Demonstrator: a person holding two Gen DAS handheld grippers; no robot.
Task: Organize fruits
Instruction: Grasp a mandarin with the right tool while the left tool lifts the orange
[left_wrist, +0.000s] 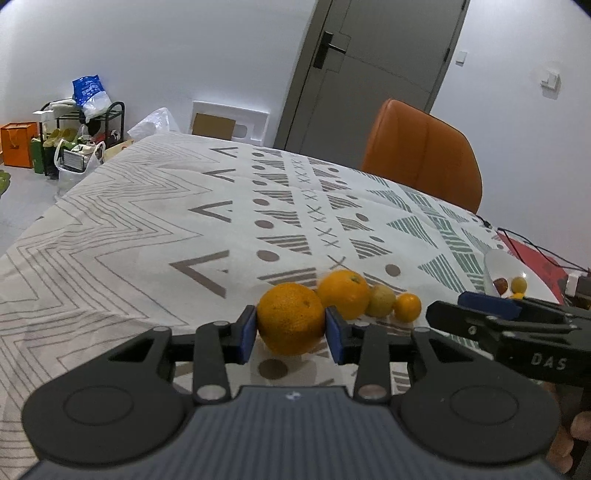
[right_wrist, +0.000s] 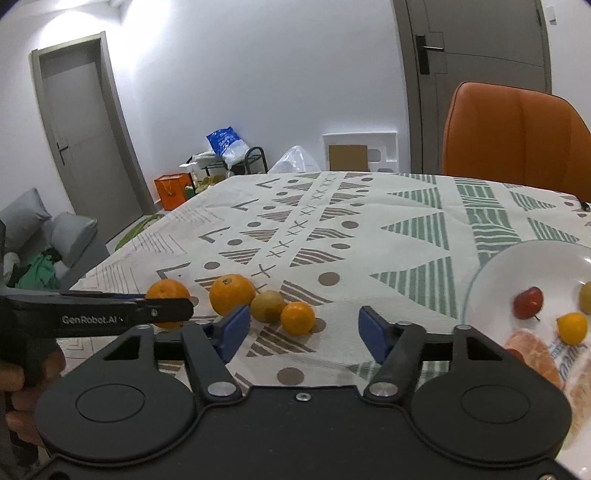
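My left gripper (left_wrist: 290, 328) is shut on a large orange (left_wrist: 290, 321), its blue pads (left_wrist: 248, 332) pressing both sides; the right wrist view shows that orange (right_wrist: 168, 291) partly behind the left gripper's finger. Beside it on the patterned tablecloth lie a second orange (left_wrist: 344, 293) (right_wrist: 231, 293), a yellow-green fruit (left_wrist: 380, 300) (right_wrist: 267, 305) and a small orange (left_wrist: 407, 307) (right_wrist: 297, 317), all in a row. My right gripper (right_wrist: 304, 330) stands open over the cloth with nothing between its fingers, just right of the small orange. A white plate (right_wrist: 491, 273) (left_wrist: 498, 258) at the right holds a red fruit (right_wrist: 528, 302), small yellow fruits and a wrapped packet.
An orange chair (left_wrist: 424, 151) (right_wrist: 513, 136) stands at the table's far side. Black cables (left_wrist: 524, 243) run over a red item at the right edge. Bags and a rack sit on the floor beyond the table's far left. A person's hand holds each gripper.
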